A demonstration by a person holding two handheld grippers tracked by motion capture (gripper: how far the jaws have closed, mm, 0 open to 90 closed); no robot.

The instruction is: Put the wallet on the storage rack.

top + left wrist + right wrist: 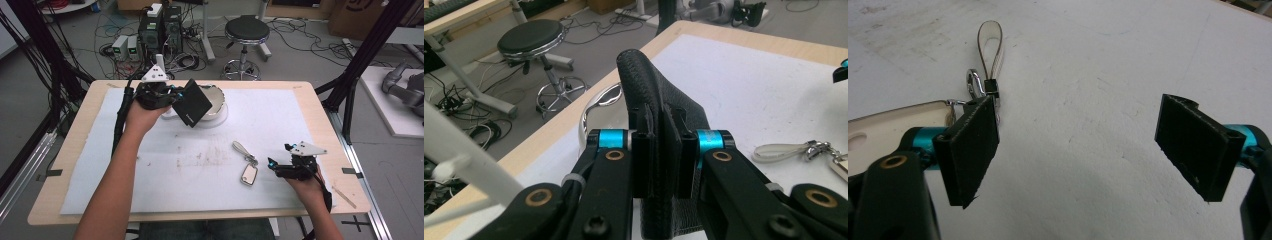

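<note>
Black and grained like leather, a wallet (192, 103) hangs tilted above the far left part of the white mat (280, 115), pinched between the closed jaws of the left gripper (172, 97), with a shiny metal bowl (218, 102) just behind and under it. Toward the near right, a key fob (248, 174) with a pale strap loop (241, 148) lies flat on the mat. Just beside it the right gripper (278, 165) sits low with its jaws spread wide and empty, its left pad (970, 150) near the fob's clasp.
</note>
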